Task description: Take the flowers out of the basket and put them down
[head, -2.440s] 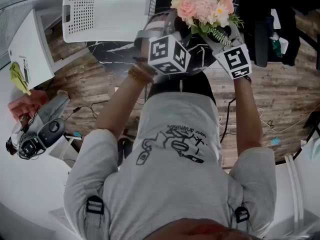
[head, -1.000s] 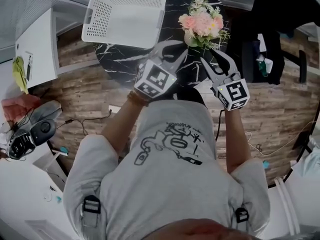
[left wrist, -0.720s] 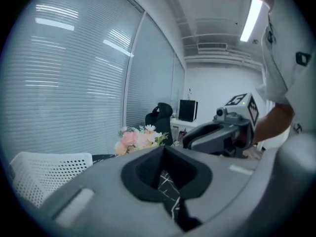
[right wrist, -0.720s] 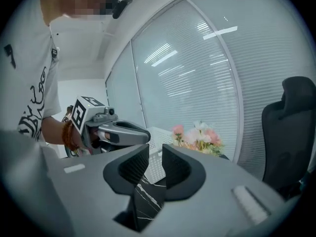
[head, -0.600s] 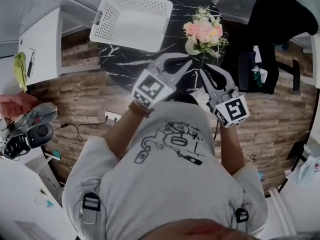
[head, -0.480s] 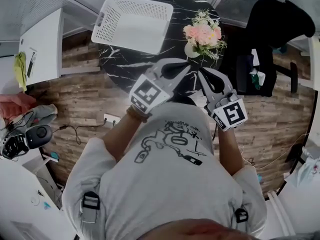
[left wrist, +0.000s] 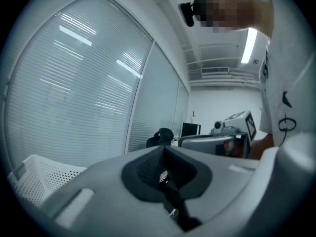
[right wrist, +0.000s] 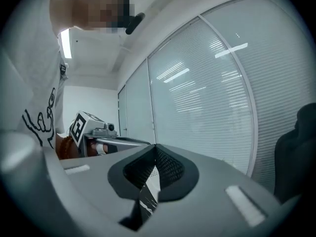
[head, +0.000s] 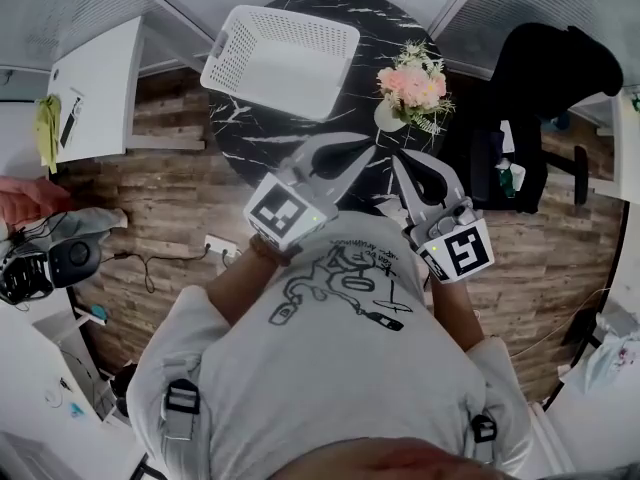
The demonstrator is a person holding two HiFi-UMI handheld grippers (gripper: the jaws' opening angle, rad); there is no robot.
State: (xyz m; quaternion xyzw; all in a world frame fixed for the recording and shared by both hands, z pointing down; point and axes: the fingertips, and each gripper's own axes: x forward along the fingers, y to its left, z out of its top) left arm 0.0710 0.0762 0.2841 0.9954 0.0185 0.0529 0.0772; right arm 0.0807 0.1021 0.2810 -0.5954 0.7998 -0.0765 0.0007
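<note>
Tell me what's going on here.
A person holds a gripper in each hand; the left gripper and right gripper are both shut, empty, close to the chest. The pink and white flower bouquet sits on the round black marble table, beside the empty white perforated plastic basket.

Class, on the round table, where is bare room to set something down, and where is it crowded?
Free: front-left marble of the table, bordered by the basket and the near rim; the strip between basket and flowers. Crowded: far left, under the basket.
</note>
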